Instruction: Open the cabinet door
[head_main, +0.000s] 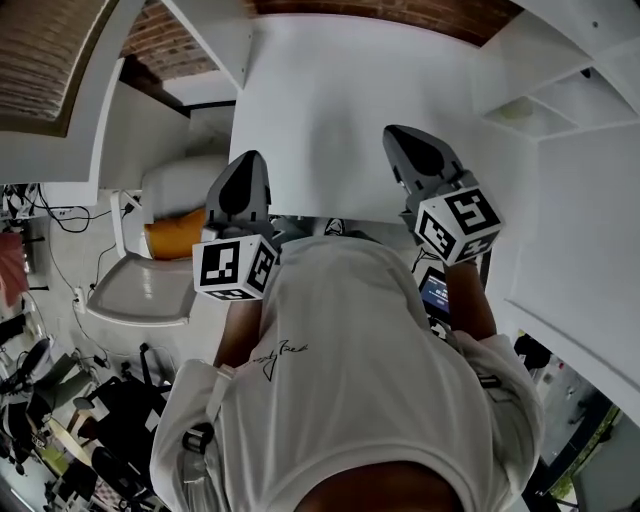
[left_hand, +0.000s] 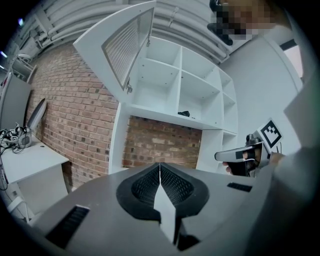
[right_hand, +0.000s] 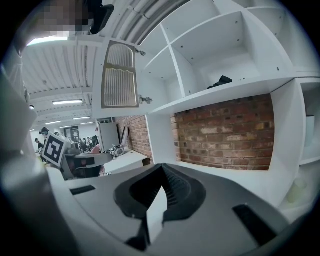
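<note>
Left gripper (left_hand: 160, 169) jaws pressed together, nothing between. Right gripper (right_hand: 161, 172) same. Both face the white shelf unit (left_hand: 181, 65). One cabinet door (left_hand: 128, 46), white frame with ribbed panel, stands swung open at 11 o'clock in the left gripper view, hinged on the unit's left side. One small dark item (right_hand: 220, 80) on a shelf at 2 o'clock in the right gripper view. Brick wall (right_hand: 225, 132) below.

An open-plan office or workshop: a bare brick wall (left_hand: 75, 110) and white shelves (left_hand: 200, 85) ahead of the left gripper (left_hand: 160, 166). A cluttered desk (right_hand: 127, 161), people (right_hand: 87, 141) and strip lights (right_hand: 70, 102) lie to the left of the right gripper (right_hand: 162, 169).
</note>
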